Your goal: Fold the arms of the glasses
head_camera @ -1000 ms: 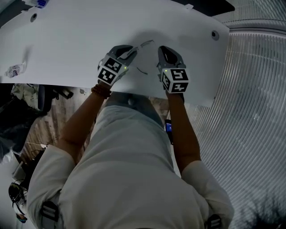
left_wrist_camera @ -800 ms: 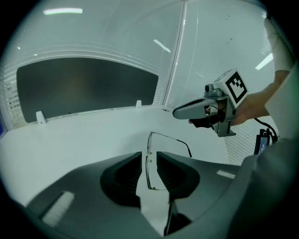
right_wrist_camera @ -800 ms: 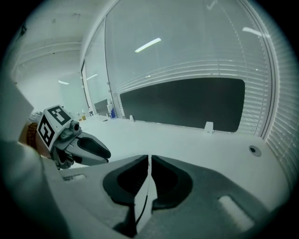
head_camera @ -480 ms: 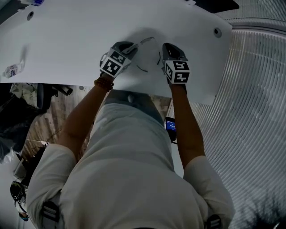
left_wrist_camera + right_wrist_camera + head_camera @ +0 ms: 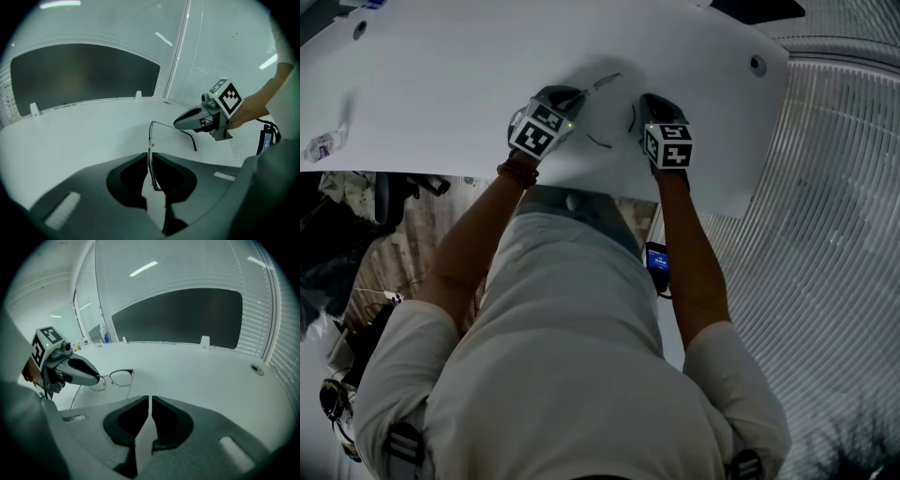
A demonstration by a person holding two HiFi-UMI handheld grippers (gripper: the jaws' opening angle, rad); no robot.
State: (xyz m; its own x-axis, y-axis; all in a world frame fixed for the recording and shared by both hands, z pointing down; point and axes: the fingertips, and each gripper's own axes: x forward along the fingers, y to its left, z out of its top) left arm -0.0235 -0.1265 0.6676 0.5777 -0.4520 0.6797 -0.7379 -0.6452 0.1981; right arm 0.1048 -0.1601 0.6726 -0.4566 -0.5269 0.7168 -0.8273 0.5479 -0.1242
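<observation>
Thin wire-rimmed glasses (image 5: 609, 82) lie open on the white table (image 5: 441, 84) between my two grippers. My left gripper (image 5: 577, 95) has just been closing, and its jaws now pinch the front rim of the glasses (image 5: 151, 136), which runs straight up between them (image 5: 150, 161). One arm (image 5: 187, 136) reaches out to the right, passing by the tip of my right gripper (image 5: 177, 124). In the right gripper view the left gripper (image 5: 96, 377) holds the lens end of the glasses (image 5: 121, 376). My right gripper (image 5: 149, 400) is shut and empty, a little short of the nearer arm.
The table's near edge (image 5: 609, 192) runs just behind both hands. A round grommet hole (image 5: 757, 66) sits at the far right corner. A small clear packet (image 5: 323, 147) lies at the left edge. A dark panel (image 5: 178, 315) stands behind the table. Ribbed flooring (image 5: 825, 234) lies to the right.
Both grippers have come down and forward to the glasses. The left gripper's jaws have closed on the front rim. The right gripper has drawn in beside the arm.
</observation>
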